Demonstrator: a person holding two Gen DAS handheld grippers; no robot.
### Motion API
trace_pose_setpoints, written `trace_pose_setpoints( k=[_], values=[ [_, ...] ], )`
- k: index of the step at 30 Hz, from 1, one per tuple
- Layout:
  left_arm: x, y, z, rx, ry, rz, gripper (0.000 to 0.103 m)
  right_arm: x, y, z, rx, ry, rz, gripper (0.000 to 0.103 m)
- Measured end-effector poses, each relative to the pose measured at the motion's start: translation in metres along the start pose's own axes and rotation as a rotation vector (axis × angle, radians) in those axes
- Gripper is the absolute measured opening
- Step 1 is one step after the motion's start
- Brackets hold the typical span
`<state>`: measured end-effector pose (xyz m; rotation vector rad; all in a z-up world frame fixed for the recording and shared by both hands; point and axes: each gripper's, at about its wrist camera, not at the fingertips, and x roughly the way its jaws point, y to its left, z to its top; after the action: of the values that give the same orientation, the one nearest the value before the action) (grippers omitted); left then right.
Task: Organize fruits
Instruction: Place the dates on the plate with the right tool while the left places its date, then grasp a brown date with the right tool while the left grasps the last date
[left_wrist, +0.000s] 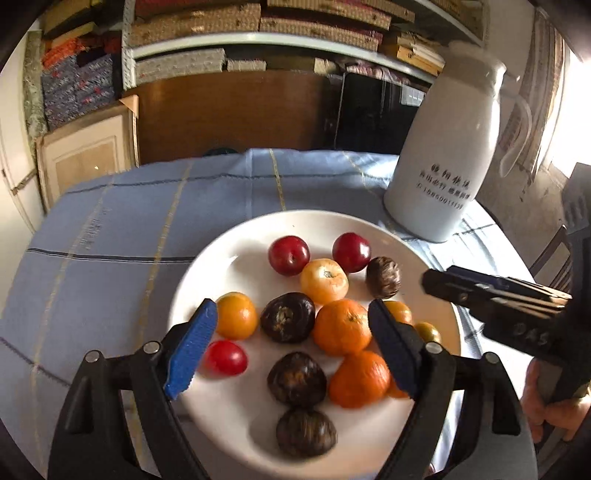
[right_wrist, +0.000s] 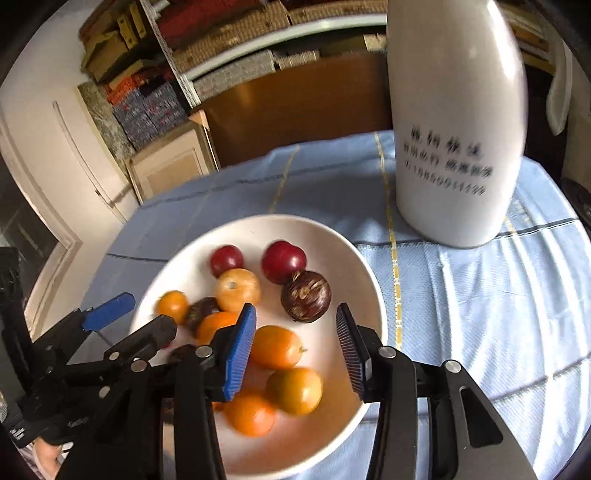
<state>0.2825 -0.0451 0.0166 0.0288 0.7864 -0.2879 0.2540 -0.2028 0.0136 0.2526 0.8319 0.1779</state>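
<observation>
While both grippers hang over the white plate (left_wrist: 229, 251), the fruits lie loose on it, right under and between the blue pads. The plate sits on a table with a light blue cloth (left_wrist: 122, 229), and a tall white jug (left_wrist: 450, 147) stands at the far right of it.

In the left wrist view, the left gripper (left_wrist: 291, 347) has a dark brown fruit (left_wrist: 288, 317) and a round orange one (left_wrist: 341, 326) in the space between its tips. A small red fruit (left_wrist: 225, 357) peeks out just beside the left pad. Another orange fruit (left_wrist: 360, 378) lies close to the right pad. Farther off are two dark red plums (left_wrist: 289, 255), a pale yellow-orange fruit (left_wrist: 324, 280) and a brown fuzzy-looking one (left_wrist: 383, 277).

In the right wrist view, the right gripper (right_wrist: 295, 349) floats over the near right side of the plate. A long orange fruit (right_wrist: 275, 346) sits just by its left pad, and a greenish-orange one (right_wrist: 294, 390) lies below the gap.

The left jaws are wide apart and hold nothing. The right jaws are apart too, but less wide, and nothing is pinched in them. I cannot tell if any pad touches a fruit.
</observation>
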Motion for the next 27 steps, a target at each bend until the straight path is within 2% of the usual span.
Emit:
trace_pose_setpoints(
  k=[2, 3, 6, 7, 8, 9, 12, 15, 17, 19, 20, 23, 27],
  values=[
    [-0.025, 0.001, -0.006, -0.015, -0.033, 0.011, 0.091, -0.021, 0.005, -0.005, -0.008, -0.026, 0.009, 0.051],
    [-0.042, 0.003, -0.012, -0.027, -0.053, 0.013, 0.093, -0.037, 0.010, -0.011, -0.015, -0.047, 0.014, 0.058],
    [-0.073, 0.003, -0.031, -0.050, -0.071, 0.010, 0.097, -0.076, 0.021, -0.031, -0.041, -0.100, 0.020, 0.064],
    [-0.085, 0.003, -0.045, -0.063, -0.078, 0.005, 0.098, -0.087, 0.024, -0.041, -0.053, -0.111, 0.022, 0.067],
    [-0.092, 0.003, -0.056, -0.071, -0.081, 0.001, 0.098, -0.099, 0.028, -0.055, -0.065, -0.124, 0.023, 0.075],
    [-0.098, 0.002, -0.069, -0.078, -0.081, -0.003, 0.098, -0.106, 0.030, -0.065, -0.072, -0.136, 0.022, 0.079],
    [-0.110, -0.001, -0.119, -0.089, -0.075, 0.012, 0.098, -0.120, 0.029, -0.099, -0.085, -0.160, 0.008, 0.087],
    [-0.114, -0.003, -0.166, -0.101, -0.075, 0.066, 0.098, -0.119, 0.016, -0.133, -0.053, -0.156, 0.006, 0.087],
    [-0.110, -0.003, -0.186, -0.100, -0.029, 0.091, 0.098, -0.110, 0.004, -0.156, -0.027, -0.139, -0.005, 0.087],
    [-0.112, -0.004, -0.190, -0.093, -0.010, 0.062, 0.098, -0.095, 0.003, -0.164, -0.037, -0.057, -0.052, 0.087],
    [-0.116, -0.006, -0.192, -0.090, -0.026, 0.059, 0.098, -0.093, 0.004, -0.165, -0.041, -0.045, -0.033, 0.087],
    [-0.118, -0.013, -0.194, -0.060, -0.040, 0.086, 0.098, -0.091, 0.011, -0.164, -0.069, -0.058, -0.033, 0.087],
    [-0.106, -0.011, -0.192, -0.065, 0.024, 0.107, 0.098, -0.080, 0.020, -0.166, -0.098, -0.029, -0.043, 0.087]
  ],
)
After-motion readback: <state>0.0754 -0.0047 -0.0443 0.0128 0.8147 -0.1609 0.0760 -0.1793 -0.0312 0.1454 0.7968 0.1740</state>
